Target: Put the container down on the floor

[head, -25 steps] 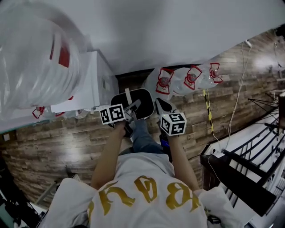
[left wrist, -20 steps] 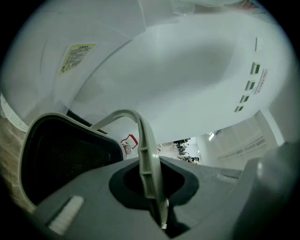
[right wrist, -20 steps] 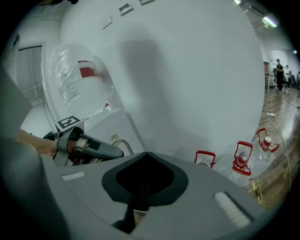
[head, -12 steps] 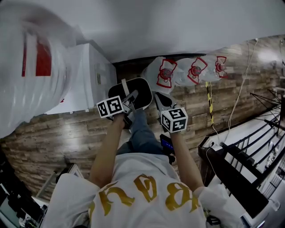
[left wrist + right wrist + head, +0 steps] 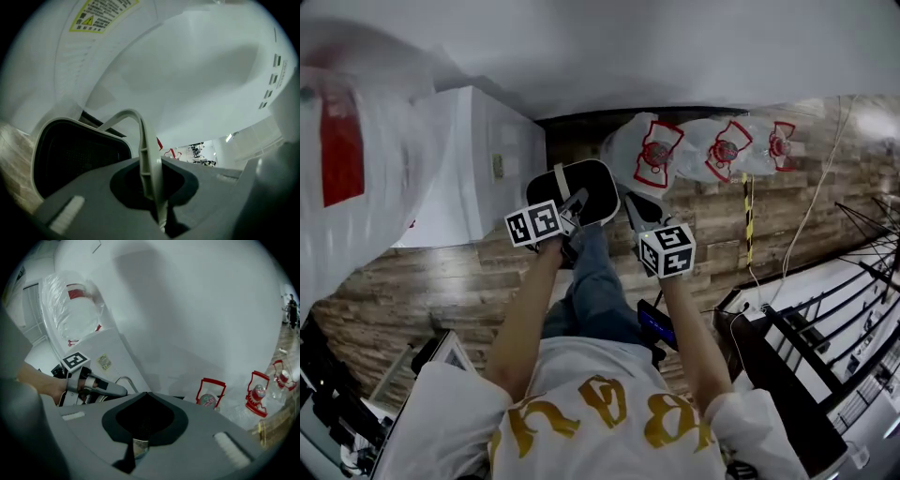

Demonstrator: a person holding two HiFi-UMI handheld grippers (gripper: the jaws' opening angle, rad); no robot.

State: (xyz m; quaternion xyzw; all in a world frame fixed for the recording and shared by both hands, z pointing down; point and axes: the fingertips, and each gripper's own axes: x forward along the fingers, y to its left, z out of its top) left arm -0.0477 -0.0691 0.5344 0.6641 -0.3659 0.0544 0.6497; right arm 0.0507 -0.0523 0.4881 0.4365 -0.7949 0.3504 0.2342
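Observation:
The container (image 5: 581, 190) is a black bin with a pale rim and a pale bail handle (image 5: 140, 136), held in the air above the wooden floor (image 5: 422, 281). My left gripper (image 5: 572, 208) is shut on that handle, and the bin's dark inside (image 5: 79, 159) shows to the left of the jaws. My right gripper (image 5: 636, 212) sits at the bin's right edge, jaws shut with a pale sliver of the rim (image 5: 138, 447) between them. From the right gripper view, the left gripper (image 5: 96, 387) shows with its marker cube.
A white cabinet (image 5: 478, 164) stands just left of the bin against the white wall. Clear bags with red print (image 5: 712, 150) lie on the floor to the right, a large bag (image 5: 347, 159) hangs at far left. A black metal rack (image 5: 825, 328) and a cable run at right.
Both grippers keep their hold and the bin stays between them. The view has drifted: the cabinet and the red-printed bags sit further right and larger, and the leg has stepped forward.

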